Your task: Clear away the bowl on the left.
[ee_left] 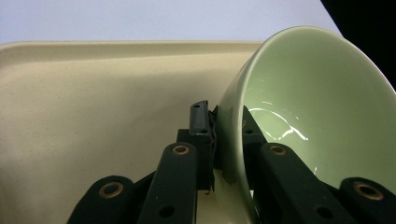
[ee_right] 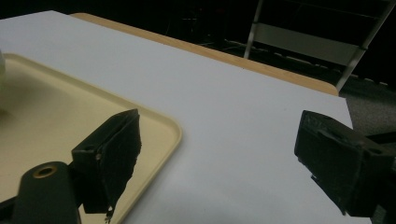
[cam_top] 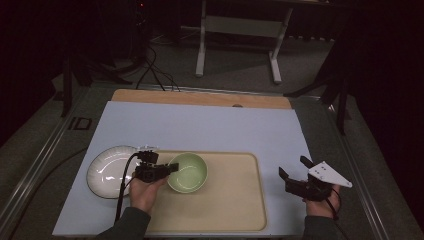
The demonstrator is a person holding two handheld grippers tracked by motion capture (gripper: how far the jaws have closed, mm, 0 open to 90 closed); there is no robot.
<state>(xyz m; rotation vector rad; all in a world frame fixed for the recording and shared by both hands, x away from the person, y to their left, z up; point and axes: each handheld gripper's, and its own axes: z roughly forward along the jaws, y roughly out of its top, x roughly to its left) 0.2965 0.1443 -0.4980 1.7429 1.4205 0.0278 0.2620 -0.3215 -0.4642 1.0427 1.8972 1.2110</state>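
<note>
left gripper clamped on bowl rim, bowl on tray | right gripper jaws apart, right of tray | plate left of tray

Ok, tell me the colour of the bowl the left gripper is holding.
Pale green bowl, glossy inside; clearest in the left gripper view.

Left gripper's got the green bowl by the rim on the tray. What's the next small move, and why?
Probably lift the bowl straight up a little. The left gripper pinches its rim, one jaw inside and one outside, and the bowl looks tilted in the left gripper view, over the tray. The white plate sits close on its left, and the right gripper is open, off to the side.
</note>
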